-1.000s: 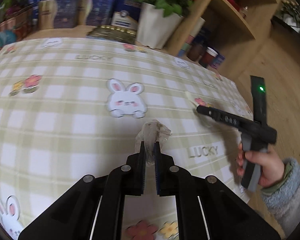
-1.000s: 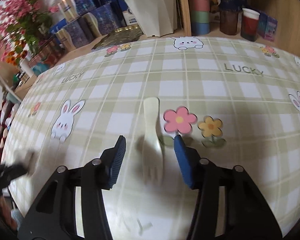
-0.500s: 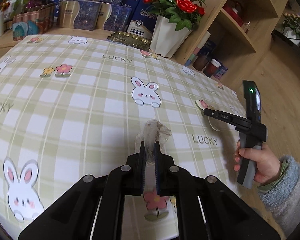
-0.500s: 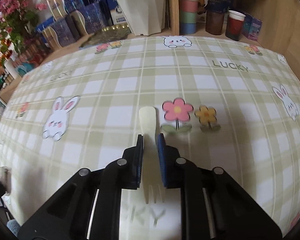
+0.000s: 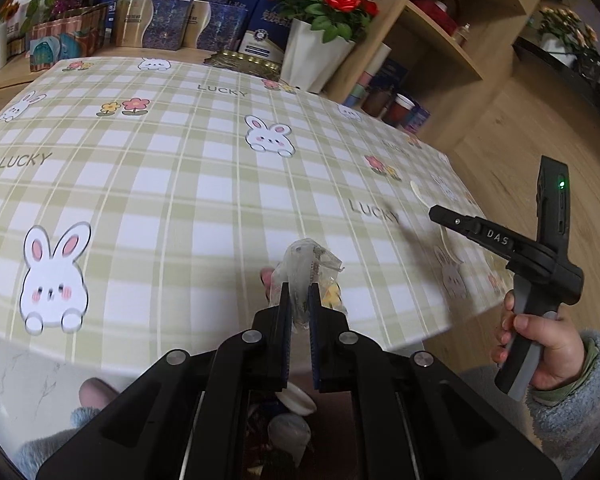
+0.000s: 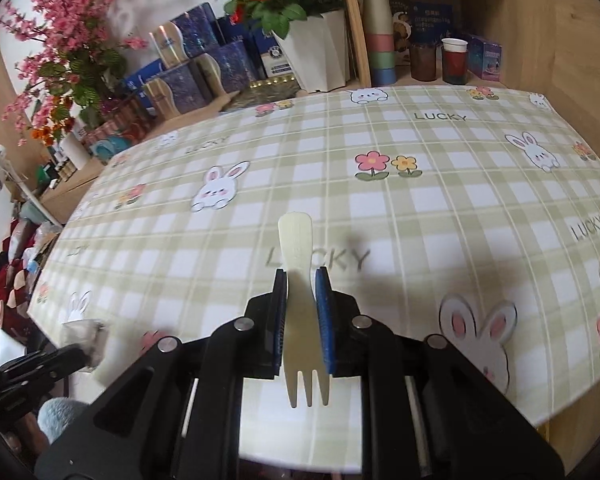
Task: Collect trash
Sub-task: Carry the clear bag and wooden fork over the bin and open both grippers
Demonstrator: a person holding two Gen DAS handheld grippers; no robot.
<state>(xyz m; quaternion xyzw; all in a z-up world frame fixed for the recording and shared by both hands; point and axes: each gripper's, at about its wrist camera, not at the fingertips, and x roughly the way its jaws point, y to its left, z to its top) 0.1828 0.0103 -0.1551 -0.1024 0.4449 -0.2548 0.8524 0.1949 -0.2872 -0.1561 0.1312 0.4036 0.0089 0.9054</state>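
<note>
My left gripper (image 5: 299, 294) is shut on a crumpled clear plastic wrapper (image 5: 304, 266) and holds it above the near table edge. Below it, between the arms, trash shows in a bin (image 5: 290, 430). My right gripper (image 6: 302, 280) is shut on a cream plastic fork (image 6: 300, 280), tines pointing back toward the camera, lifted above the checked tablecloth (image 6: 420, 208). The right gripper also shows in the left wrist view (image 5: 436, 213) at the right, with the fork (image 5: 418, 192) sticking out. The left gripper with its wrapper shows at the lower left of the right wrist view (image 6: 82, 332).
A white pot of red roses (image 5: 316, 56), blue and gold boxes (image 5: 180, 24) and a gold tray (image 5: 246, 60) stand at the table's far side. A wooden shelf (image 5: 440, 52) with cups (image 6: 454, 60) is at the right. The table edge (image 5: 260, 364) is close below the left gripper.
The right gripper closed on the fork and lifted it off the cloth. The left gripper drew back with the wrapper to the near table edge, over the bin.
</note>
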